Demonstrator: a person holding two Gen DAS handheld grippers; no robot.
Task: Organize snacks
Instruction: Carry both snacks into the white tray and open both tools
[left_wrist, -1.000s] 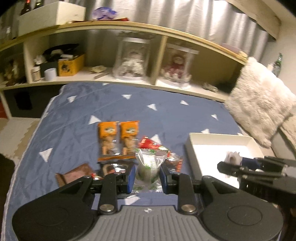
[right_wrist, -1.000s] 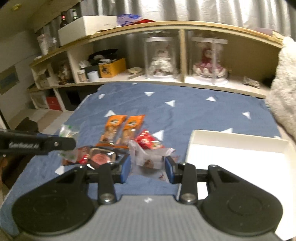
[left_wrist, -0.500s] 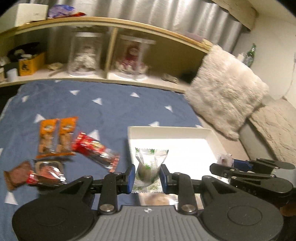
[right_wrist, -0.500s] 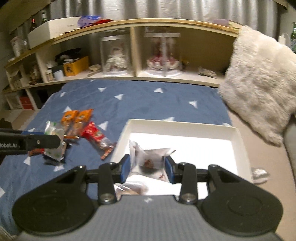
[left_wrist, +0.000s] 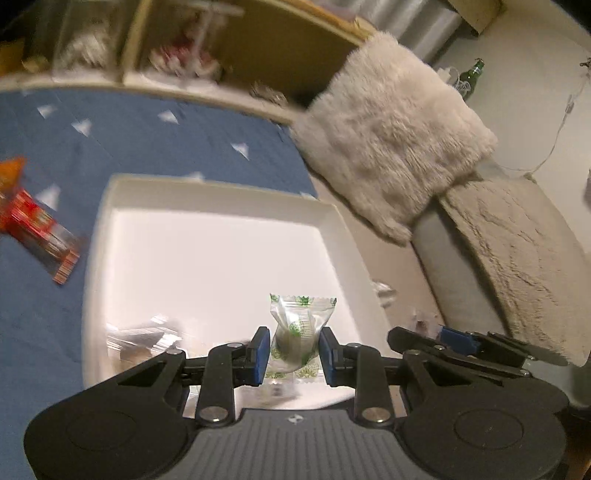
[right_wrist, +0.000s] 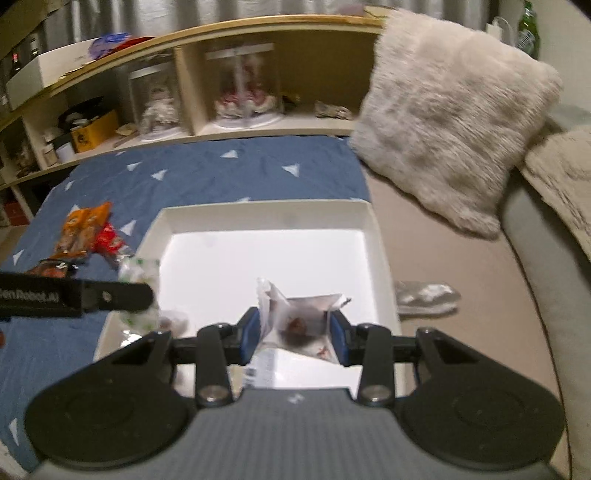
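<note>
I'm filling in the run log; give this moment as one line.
left gripper: shut on green-print packet | right gripper: shut on clear packet | both over white tray

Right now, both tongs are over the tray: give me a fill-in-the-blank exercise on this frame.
1. The left tongs grip a clear packet printed in ____.
2. The right tongs are shut on a clear packet above the ____ tray.
3. The orange packets lie on the ____ cover.
4. A ____ bottle stands behind the fluffy cushion.

Missing words: green; white; blue; green

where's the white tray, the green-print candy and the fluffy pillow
white tray (right_wrist: 376, 236): right wrist view, right wall.
green-print candy (left_wrist: 297, 332): left wrist view, middle of the clear wrapper.
fluffy pillow (right_wrist: 454, 122): right wrist view, centre of the fur.
</note>
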